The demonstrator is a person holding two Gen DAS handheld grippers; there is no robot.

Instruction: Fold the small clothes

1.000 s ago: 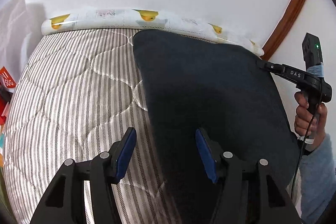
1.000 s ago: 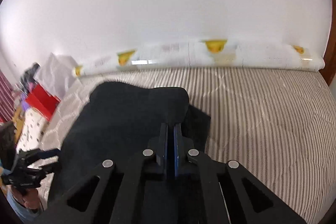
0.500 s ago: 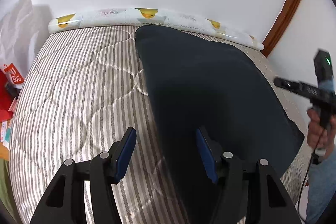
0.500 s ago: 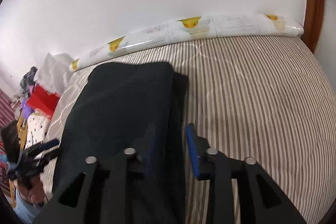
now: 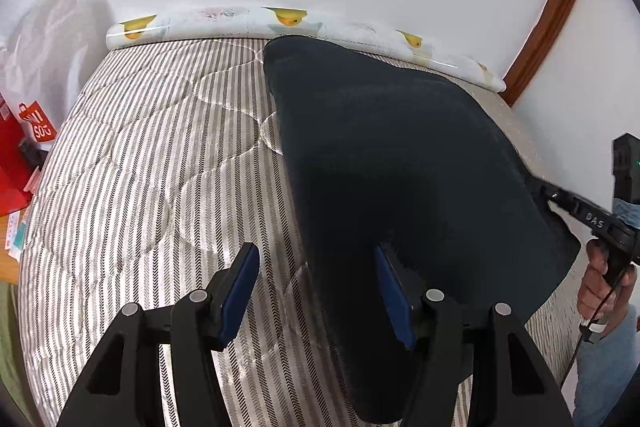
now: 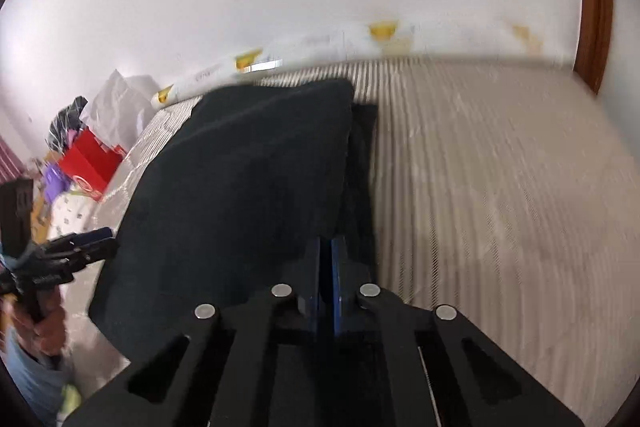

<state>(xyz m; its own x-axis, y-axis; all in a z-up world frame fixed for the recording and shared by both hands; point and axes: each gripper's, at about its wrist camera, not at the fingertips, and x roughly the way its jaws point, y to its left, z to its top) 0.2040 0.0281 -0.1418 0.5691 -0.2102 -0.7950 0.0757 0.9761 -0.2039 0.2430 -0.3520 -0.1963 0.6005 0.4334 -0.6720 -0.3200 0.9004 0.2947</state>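
Right now a dark cloth [image 5: 400,155] lies spread on the striped mattress [image 5: 152,155], filling the centre and right of the left wrist view and reaching up to the duck-print roll [image 5: 208,23] by the wall. It looks doubled: in the right wrist view an upper layer stops short and a strip of lower layer shows along its right side.

The left gripper [image 5: 316,255] stands about half open over the cloth's lower left edge. That edge runs up between its fingers, the left pad [image 5: 240,287] clear of the fabric and the right one over it. I judge it is waiting to take that edge or pin it while the other side is handled.

The right gripper [image 6: 329,247] has just been closing. Its pads are together at the cloth's right edge, apparently nipping a thin bit of it. In the left wrist view its tip meets the edge at the far right, above the hand [image 5: 600,287] that holds it. Holding there would let that side be drawn flat or carried over for the next fold.
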